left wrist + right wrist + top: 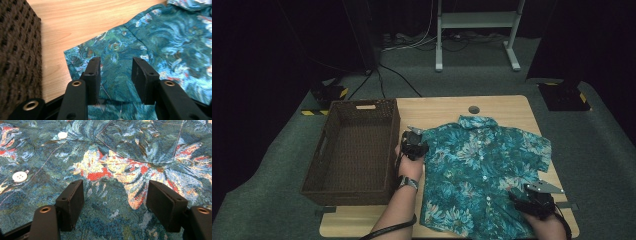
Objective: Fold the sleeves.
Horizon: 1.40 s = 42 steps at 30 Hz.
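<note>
In the high view, the shirt [479, 175], a teal one with a flower print, lies flat and spread open on the wooden table [507, 107], with its collar on the far side and its hem at the near edge. A brown woven basket [354, 150] stands on the table just beside the shirt, at its left. The left hand-held gripper [413, 139] is between the basket and the shirt, at the shirt's left sleeve. The right hand-held gripper [523, 200] is at the shirt's near right corner, over the hem.

In the left gripper view, the left hand-held gripper [116, 68] has its jaws partly open, and they stand over the cloth of the shirt's [162, 47] left sleeve, close to the sleeve's corner. The pads do not press on the cloth, so it holds nothing. The basket wall [17, 60] is beside the sleeve, with a strip of bare table [75, 22] between them.

In the right gripper view, the right hand-held gripper [116, 195] has its jaws wide apart, low over the shirt [120, 152]. The cloth lies flat between the jaws and is not pinched. Two white buttons [20, 176] of the shirt are seen to the left of the jaws, along the placket
</note>
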Motion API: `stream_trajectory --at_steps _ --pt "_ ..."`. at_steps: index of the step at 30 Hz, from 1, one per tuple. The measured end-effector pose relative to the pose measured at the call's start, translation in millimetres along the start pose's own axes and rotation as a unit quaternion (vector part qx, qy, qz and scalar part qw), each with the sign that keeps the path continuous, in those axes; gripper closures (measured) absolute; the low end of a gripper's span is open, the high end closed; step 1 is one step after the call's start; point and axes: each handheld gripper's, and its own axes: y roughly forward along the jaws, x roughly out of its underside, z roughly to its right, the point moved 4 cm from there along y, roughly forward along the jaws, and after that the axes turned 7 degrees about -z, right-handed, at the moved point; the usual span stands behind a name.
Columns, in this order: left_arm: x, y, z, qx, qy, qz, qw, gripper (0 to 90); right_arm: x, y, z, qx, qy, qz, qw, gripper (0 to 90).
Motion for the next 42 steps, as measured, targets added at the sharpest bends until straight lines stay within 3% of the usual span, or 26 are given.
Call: stream_trajectory --at_steps 7,16,20,23,31,34,38,42 --pt "0.2 20.6 -4.0 -0.012 -0.016 -0.008 0.9998 54.8 0.0 0.0 0.0 0.000 0.000 0.000 1.0000 30.3" --pt "1.0 38.8 -15.3 -0.038 -0.030 -0.018 0.9987 41.2 0.0 0.0 0.0 0.000 0.000 0.000 1.0000 30.3" --pt "2.4 41.6 -17.1 -0.035 -0.037 -0.022 0.9985 39.6 0.0 0.0 -0.1 0.000 0.000 0.000 1.0000 30.4" --pt "4.3 45.2 -18.6 -0.022 -0.056 -0.025 0.9979 36.8 0.0 -0.1 -0.2 0.000 0.001 0.000 1.0000 30.4" --pt "3.4 46.4 -19.7 -0.015 -0.062 -0.023 0.9977 32.7 0.0 0.0 -0.2 0.001 0.000 0.000 1.0000 30.4" --pt "4.4 45.2 -21.4 -0.021 -0.068 -0.020 0.9973 38.5 0.0 -0.1 -0.2 0.001 0.000 0.000 1.0000 30.4" --pt "5.8 43.3 -21.9 -0.035 -0.055 -0.020 0.9977 54.3 0.0 0.0 -0.2 0.001 0.000 0.000 1.0000 30.4" --pt "7.4 42.1 -22.7 -0.032 -0.054 -0.016 0.9979 66.4 0.0 0.0 -0.2 0.001 0.000 0.000 1.0000 30.4"
